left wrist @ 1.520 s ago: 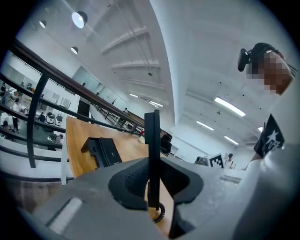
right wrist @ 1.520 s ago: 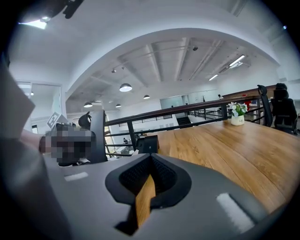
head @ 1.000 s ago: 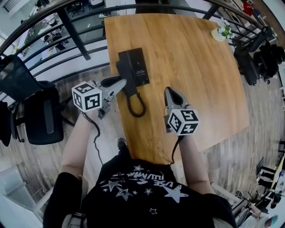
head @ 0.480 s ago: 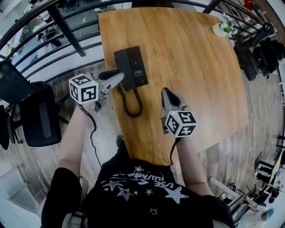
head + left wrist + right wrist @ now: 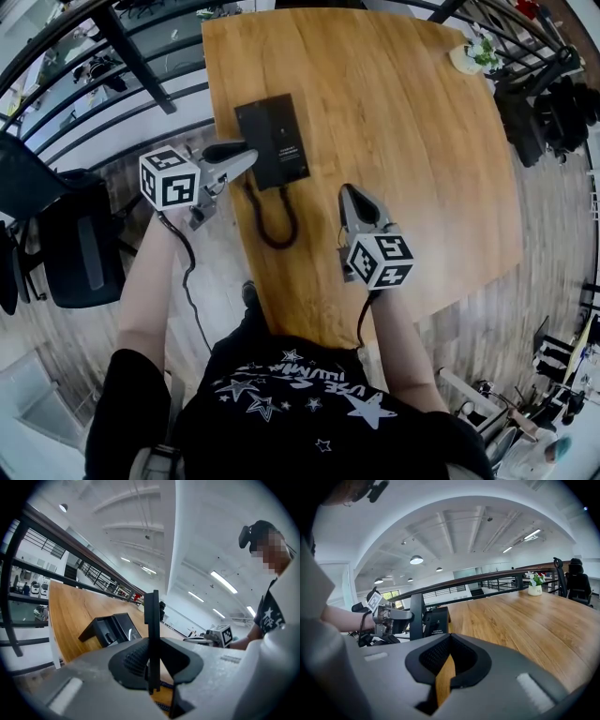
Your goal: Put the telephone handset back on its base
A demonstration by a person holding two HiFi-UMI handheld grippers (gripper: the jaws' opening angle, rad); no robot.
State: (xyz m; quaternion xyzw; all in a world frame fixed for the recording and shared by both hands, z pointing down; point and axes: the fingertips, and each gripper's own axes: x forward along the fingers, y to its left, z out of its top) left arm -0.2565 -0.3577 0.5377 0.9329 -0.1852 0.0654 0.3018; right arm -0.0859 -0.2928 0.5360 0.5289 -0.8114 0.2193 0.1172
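The black telephone base (image 5: 272, 141) lies near the left edge of the wooden table (image 5: 412, 159). My left gripper (image 5: 244, 156) is shut on the black handset (image 5: 151, 616), which stands edge-on between the pads at the base's left near corner. In the left gripper view the base (image 5: 112, 627) lies just ahead of the jaws. The handset's coiled cord (image 5: 272, 223) loops over the table toward me. My right gripper (image 5: 352, 194) hovers over the table nearer to me, shut with nothing in it. From the right gripper view, the handset (image 5: 416, 616) stands upright in front of the base (image 5: 437, 619).
A small potted plant (image 5: 473, 58) stands at the table's far right corner. A metal railing (image 5: 131, 47) runs along the far and left sides. An office chair (image 5: 70, 244) stands left of the table, and dark chairs (image 5: 548, 112) stand to the right.
My left gripper has carried the handset a little farther away from me, closer to the base's left side. The right gripper has hardly moved.
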